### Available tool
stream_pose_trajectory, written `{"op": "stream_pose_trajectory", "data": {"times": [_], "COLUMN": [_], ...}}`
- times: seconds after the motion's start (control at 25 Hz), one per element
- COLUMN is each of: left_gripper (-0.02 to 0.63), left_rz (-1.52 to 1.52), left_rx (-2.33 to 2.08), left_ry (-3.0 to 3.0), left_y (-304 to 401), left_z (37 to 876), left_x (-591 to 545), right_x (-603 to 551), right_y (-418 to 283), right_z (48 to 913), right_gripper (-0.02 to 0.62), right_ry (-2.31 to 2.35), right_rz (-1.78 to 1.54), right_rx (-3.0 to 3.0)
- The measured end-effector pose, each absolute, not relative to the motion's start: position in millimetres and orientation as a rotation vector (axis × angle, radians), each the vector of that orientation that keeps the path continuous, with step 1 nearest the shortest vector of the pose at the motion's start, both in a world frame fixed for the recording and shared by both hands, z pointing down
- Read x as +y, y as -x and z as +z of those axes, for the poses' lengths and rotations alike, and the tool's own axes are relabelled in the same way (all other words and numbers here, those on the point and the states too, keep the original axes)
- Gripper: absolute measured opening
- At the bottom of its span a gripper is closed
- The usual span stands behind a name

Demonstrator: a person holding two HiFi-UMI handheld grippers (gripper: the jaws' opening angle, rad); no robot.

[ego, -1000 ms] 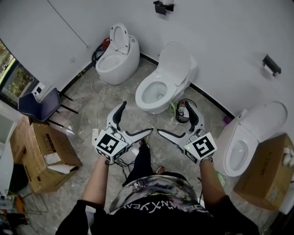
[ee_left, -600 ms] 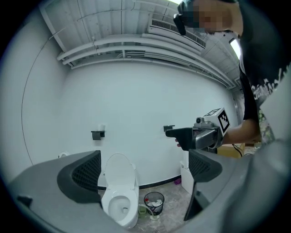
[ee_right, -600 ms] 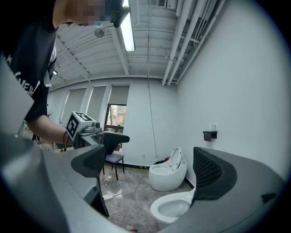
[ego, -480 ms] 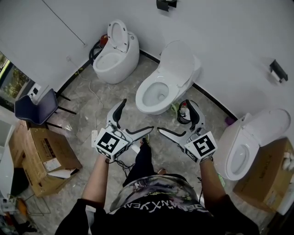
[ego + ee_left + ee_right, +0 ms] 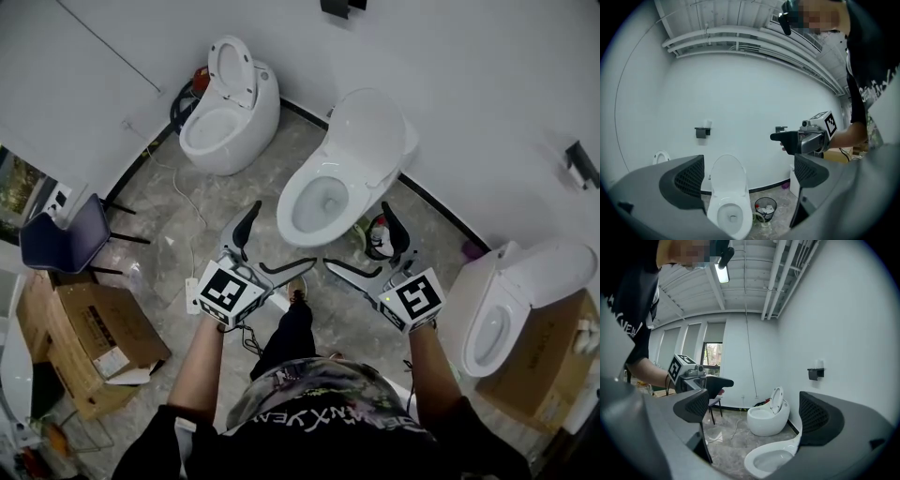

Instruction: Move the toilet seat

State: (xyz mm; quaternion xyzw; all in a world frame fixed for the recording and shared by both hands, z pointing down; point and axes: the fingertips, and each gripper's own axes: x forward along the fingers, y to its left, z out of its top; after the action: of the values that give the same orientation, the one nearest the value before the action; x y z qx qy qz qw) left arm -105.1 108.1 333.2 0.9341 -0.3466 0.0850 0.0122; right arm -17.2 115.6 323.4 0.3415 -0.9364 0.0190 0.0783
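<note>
The middle white toilet (image 5: 319, 199) stands straight ahead against the wall, its seat and lid (image 5: 367, 139) raised. In the left gripper view the same toilet (image 5: 727, 213) shows between the jaws, with its lid (image 5: 729, 174) upright. My left gripper (image 5: 272, 246) and right gripper (image 5: 367, 248) hover side by side over the floor, short of the bowl, both open and empty. The right gripper view shows my right gripper (image 5: 757, 411) with the bowl's rim (image 5: 771, 458) low between its jaws. Neither gripper touches the toilet.
An egg-shaped toilet (image 5: 227, 108) with raised seat stands at the far left, a third toilet (image 5: 511, 295) at the right. A small bin (image 5: 380, 239) sits beside the middle bowl. Cardboard boxes (image 5: 89, 342), a chair (image 5: 64, 239) and another box (image 5: 562, 366) flank the floor.
The head view has drifted left and forward, so the middle toilet sits nearer and more centred. Both grippers keep their open pose, a little closer to the bowl.
</note>
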Motion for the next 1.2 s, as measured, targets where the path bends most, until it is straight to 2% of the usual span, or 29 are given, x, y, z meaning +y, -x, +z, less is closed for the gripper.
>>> {"op": "stream_pose_trajectory", "data": {"times": [0.56, 1.2], "left_gripper": [0.578, 0.577], "left_rz": [0.262, 0.277], "left_rx": [-1.020, -0.906], "left_ry": [-2.867, -2.801], "left_y": [150, 164], "left_z": [351, 391], "left_x": [-28, -99], "right_x": [-17, -85], "right_y": [69, 84], "right_z": [341, 382], "right_gripper": [0.586, 0.586], "right_ry": [-1.036, -1.101], "right_rz": [0.128, 0.242], "right_rx": [-2.750, -2.669]}}
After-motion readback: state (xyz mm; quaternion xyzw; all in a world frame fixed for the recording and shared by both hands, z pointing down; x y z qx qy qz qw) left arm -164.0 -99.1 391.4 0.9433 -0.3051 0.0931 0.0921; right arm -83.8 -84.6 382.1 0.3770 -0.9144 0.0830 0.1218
